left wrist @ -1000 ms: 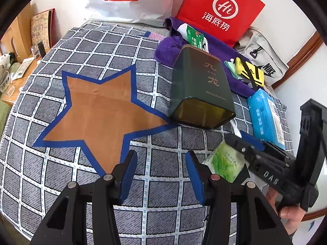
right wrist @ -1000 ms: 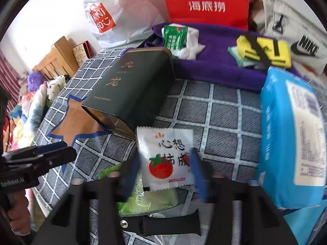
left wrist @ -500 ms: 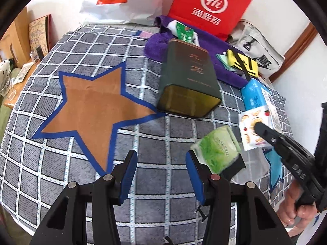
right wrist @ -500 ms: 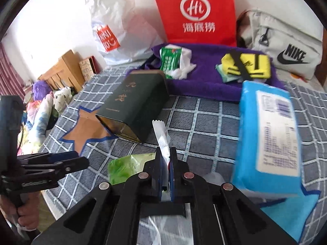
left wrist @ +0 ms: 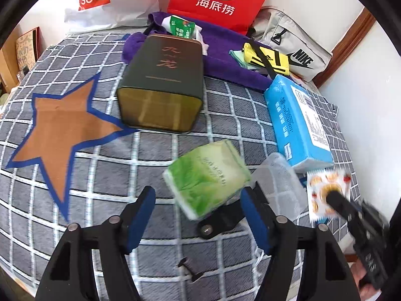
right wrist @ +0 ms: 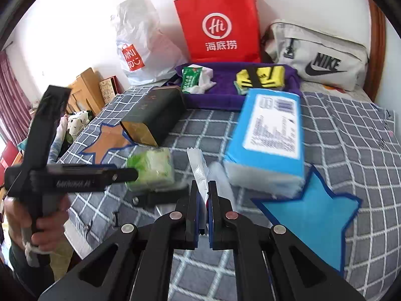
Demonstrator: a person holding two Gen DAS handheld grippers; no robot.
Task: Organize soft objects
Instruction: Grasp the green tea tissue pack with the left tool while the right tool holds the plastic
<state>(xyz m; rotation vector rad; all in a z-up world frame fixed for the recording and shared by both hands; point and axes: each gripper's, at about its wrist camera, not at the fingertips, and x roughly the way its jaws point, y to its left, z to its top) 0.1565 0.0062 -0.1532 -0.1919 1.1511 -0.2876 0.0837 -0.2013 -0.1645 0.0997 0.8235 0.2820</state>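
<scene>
My right gripper (right wrist: 203, 188) is shut on a white snack packet (right wrist: 198, 173) and holds it edge-on above the bed; in the left wrist view the packet (left wrist: 325, 195) shows its printed face at the right. My left gripper (left wrist: 198, 208) is open and empty, just in front of a green tissue pack (left wrist: 208, 178) lying on the checked bedspread (left wrist: 75, 225). The green pack also shows in the right wrist view (right wrist: 153, 170). A dark green tin (left wrist: 163, 85) lies on its side with its open end toward me. A blue tissue pack (left wrist: 295, 120) lies to the right.
A purple towel (right wrist: 225, 95) at the back holds a green packet (right wrist: 190, 77) and a yellow pouch (right wrist: 260, 77). Behind it stand a red paper bag (right wrist: 220, 25), a white Miniso bag (right wrist: 140, 45) and a grey Nike bag (right wrist: 320, 57). A black clip (left wrist: 220, 223) lies by the green pack.
My right gripper closed on the white snack packet and lifted it off the bedspread. My left gripper moved right and forward toward the green tissue pack, still open.
</scene>
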